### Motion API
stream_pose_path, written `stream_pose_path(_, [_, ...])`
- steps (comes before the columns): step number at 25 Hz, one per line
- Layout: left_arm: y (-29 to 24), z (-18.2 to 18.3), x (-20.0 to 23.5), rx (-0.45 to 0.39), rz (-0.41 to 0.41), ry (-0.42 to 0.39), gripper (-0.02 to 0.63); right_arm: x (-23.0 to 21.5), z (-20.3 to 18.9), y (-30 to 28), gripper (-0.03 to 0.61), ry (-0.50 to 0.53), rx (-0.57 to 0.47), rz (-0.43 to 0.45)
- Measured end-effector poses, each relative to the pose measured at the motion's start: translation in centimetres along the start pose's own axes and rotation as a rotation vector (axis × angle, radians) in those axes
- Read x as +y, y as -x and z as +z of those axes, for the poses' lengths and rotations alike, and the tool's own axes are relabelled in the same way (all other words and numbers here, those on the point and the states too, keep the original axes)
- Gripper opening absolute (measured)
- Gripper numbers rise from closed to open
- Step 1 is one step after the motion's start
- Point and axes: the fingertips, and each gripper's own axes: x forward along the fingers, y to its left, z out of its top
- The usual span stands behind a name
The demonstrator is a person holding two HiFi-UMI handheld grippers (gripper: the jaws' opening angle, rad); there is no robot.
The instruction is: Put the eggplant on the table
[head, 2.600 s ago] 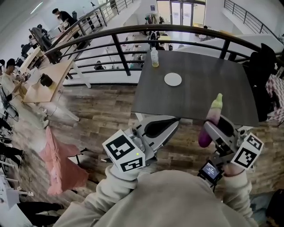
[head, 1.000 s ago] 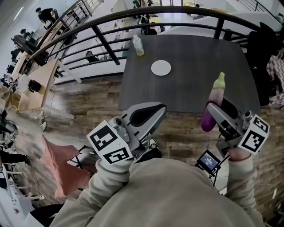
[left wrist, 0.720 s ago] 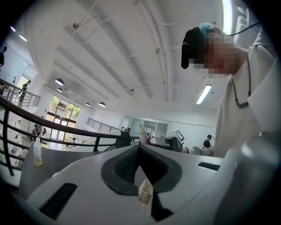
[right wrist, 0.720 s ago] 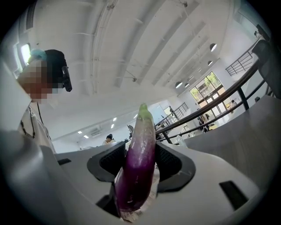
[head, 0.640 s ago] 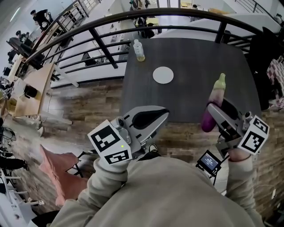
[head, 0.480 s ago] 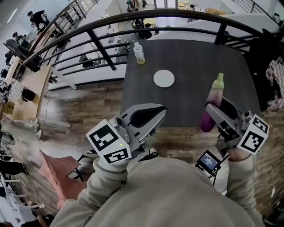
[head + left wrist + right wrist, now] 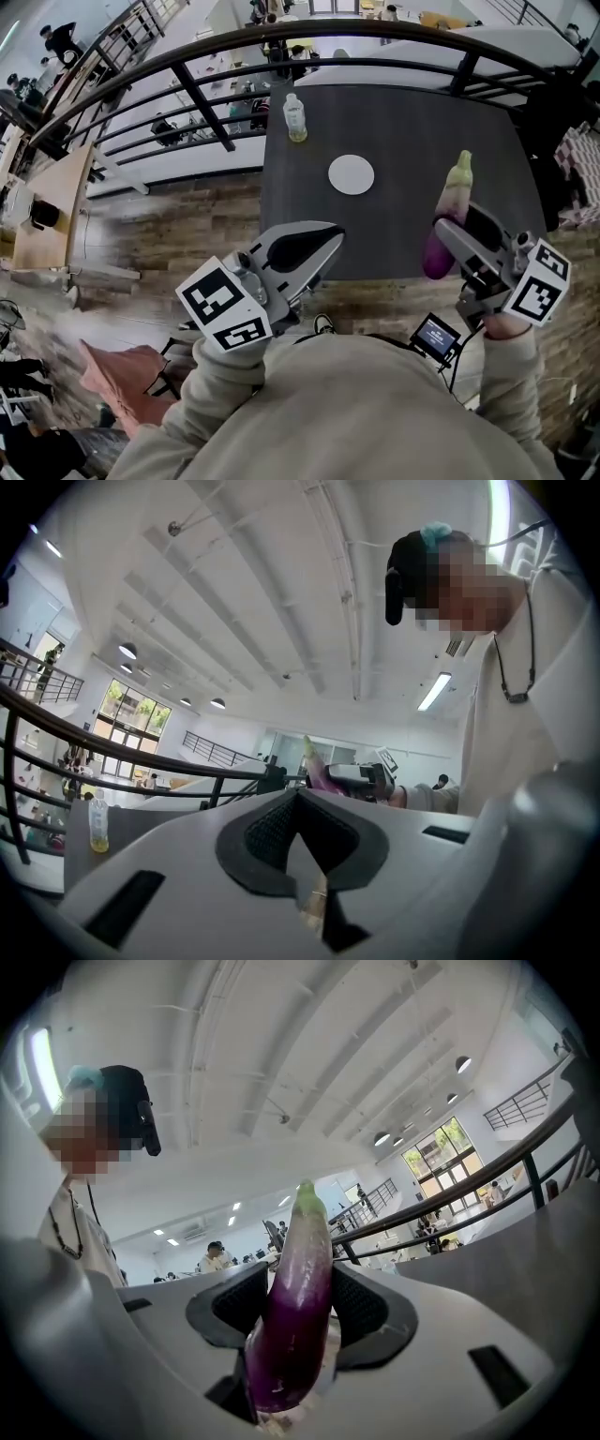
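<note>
A purple eggplant with a pale green tip stands upright in my right gripper, which is shut on its lower half. In the right gripper view the eggplant fills the gap between the dark pads. It hangs over the near edge of the dark grey table. My left gripper is shut with nothing in it, level, at the table's near left edge. In the left gripper view its pads meet, and the eggplant shows beyond them.
A white plate lies mid-table and a bottle of yellow liquid stands at the far left corner. A black railing runs behind the table. A dark jacket hangs at the right. Pink cloth lies on the wood floor.
Both grippers have moved toward the table, whose near edge now lies under their tips. The eggplant stays gripped and upright. The left gripper stays shut.
</note>
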Motion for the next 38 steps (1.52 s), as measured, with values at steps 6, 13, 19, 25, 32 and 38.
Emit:
stream_pose_path(6, [1.1, 0.3, 1.0, -0.027, -0.005, -0.006, 0.005, -1.1, -0.9, -0.7, 0.222, -0.039, 0.001, -0.024])
stream_pose_path(13, [2.0, 0.4, 3.2, -0.033, 0.053, 0.015, 0.005, -1.9, 0.6, -3.0, 0.222, -0.016, 0.034, 0.004])
stream_pose_path(19, [0.2, 0.7, 6.4, -0.027, 0.073, 0.018, 0.005, -5.1, 1.8, -5.9, 0.222, -0.025, 0.044, 0.028])
stream_pose_path(25, [-0.2, 0.9, 6.9, -0.025, 0.07, -0.001, 0.005, -5.8, 2.2, -6.1, 0.222, -0.02, 0.027, 0.031])
stream_pose_path(32, [-5.2, 3.0, 9.9, -0.021, 0.077, 0.004, 0.005, -10.5, 6.1, -7.9, 0.222, -0.036, 0.038, 0.052])
stream_pose_path(38, [-7.4, 3.6, 12.7, -0.021, 0.114, 0.01, 0.005, -13.3, 7.3, -9.8, 0.222, -0.043, 0.059, 0.082])
